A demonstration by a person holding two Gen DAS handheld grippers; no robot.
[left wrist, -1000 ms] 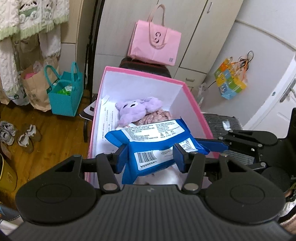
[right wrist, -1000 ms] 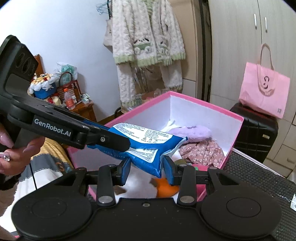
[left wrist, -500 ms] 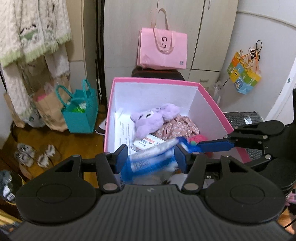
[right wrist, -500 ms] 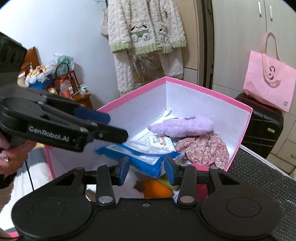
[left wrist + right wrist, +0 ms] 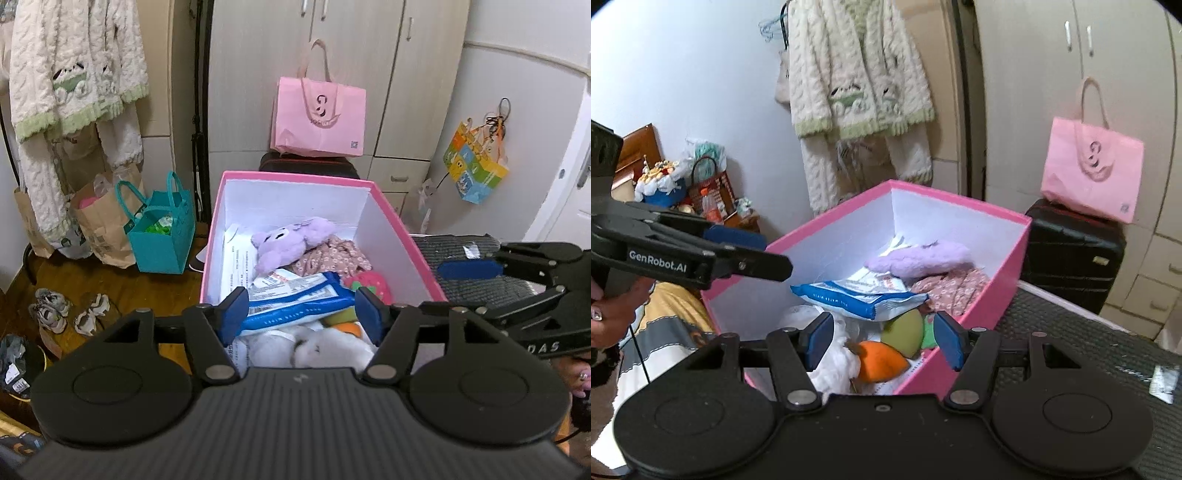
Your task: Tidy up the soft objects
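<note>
A pink box (image 5: 399, 236) (image 5: 1008, 273) with white inside walls holds soft things. A blue wipes pack (image 5: 295, 301) (image 5: 857, 297) lies on top of them, free of both grippers. Around it lie a purple plush (image 5: 291, 240) (image 5: 919, 256), a floral cloth (image 5: 332, 254) (image 5: 953, 288), a white plush (image 5: 314, 350), and orange (image 5: 881, 360) and green (image 5: 903, 328) toys. My left gripper (image 5: 303, 314) is open and empty above the box's near end. My right gripper (image 5: 882, 339) is open and empty at the box's near corner.
A pink tote (image 5: 319, 114) sits on a black suitcase (image 5: 1075, 247) behind the box. A teal bag (image 5: 162, 232) and paper bags stand on the wood floor at left, with shoes (image 5: 51, 310). A dark textured surface (image 5: 1082, 347) lies right of the box.
Both grippers held the blue wipes pack over the box a second ago. They opened, the pack dropped into the box, and both grippers pulled back.
</note>
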